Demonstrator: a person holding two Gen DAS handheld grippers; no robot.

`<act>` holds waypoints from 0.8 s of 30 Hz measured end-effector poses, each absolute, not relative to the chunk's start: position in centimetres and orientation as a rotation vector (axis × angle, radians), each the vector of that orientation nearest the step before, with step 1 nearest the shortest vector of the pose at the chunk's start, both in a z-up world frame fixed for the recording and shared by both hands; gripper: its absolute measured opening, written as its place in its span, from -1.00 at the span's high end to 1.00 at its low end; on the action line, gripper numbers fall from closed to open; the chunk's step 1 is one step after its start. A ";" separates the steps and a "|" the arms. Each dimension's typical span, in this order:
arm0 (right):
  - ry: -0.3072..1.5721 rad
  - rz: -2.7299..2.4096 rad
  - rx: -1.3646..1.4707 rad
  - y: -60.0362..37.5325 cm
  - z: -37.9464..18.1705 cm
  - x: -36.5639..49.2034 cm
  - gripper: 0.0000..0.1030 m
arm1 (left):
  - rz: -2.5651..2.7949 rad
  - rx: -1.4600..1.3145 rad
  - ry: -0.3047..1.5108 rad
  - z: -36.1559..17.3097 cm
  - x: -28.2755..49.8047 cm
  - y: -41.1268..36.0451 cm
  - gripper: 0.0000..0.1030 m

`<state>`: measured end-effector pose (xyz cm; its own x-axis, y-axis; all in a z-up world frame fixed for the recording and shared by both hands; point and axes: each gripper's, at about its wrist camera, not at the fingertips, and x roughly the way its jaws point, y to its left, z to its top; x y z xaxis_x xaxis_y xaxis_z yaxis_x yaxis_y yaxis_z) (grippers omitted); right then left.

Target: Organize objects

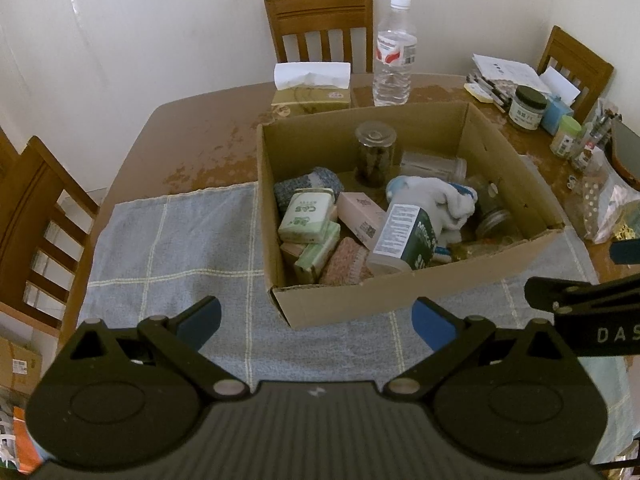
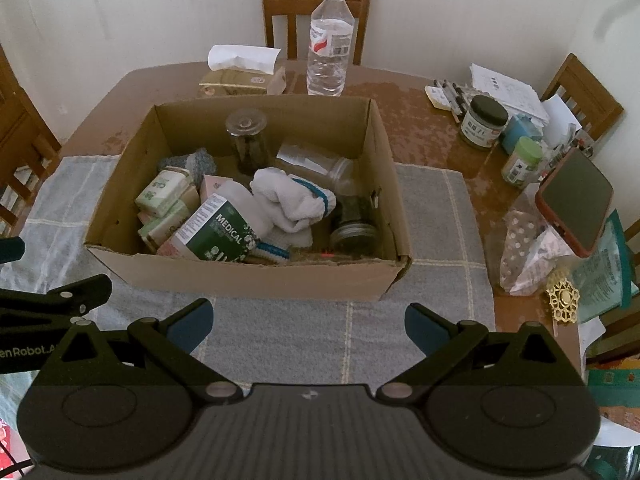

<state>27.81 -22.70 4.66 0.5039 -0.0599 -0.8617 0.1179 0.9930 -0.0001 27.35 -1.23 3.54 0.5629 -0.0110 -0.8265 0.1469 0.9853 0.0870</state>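
We log one open cardboard box (image 2: 248,276) standing on a grey checked cloth (image 2: 436,216) near the middle of the counter (image 2: 420,120), loosely packed. Contents: a dark glass jar (image 2: 247,140) upright at the back, a clear plastic jar (image 2: 316,164) on its side, a second lidded jar (image 2: 354,232) tipped toward the right wall, a green-and-white box marked MEDICAL (image 2: 218,232), pale green tissue packs (image 2: 164,188), a pink carton (image 1: 362,216), white socks (image 2: 292,204) and knitted cloths (image 1: 310,184). We judge the glass jars heavy, slippery and breakable, best taken across the body below the lid; the socks and cloths soft and light, to be pinched anywhere in a fold; the cartons light yet crushable, best held across their narrow faces. The left hand-held gripper (image 1: 316,320) and the right hand-held gripper (image 2: 308,322) both hover before the box's near wall, fingers spread wide, holding nothing. Outside the box: a water bottle (image 2: 328,40), a tissue box (image 2: 240,76), small jars (image 2: 482,120) and a phone (image 2: 576,200).
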 end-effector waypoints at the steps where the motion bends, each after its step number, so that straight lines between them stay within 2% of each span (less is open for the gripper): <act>1: 1.036 -0.108 0.064 -22.8 4.7 27.8 -1.00 | -0.093 0.152 0.969 3.6 27.3 -1.3 -0.97; 24: 1.032 -0.106 0.065 -23.2 5.0 27.7 -1.00 | -0.078 0.145 0.976 3.9 27.3 -1.5 -0.97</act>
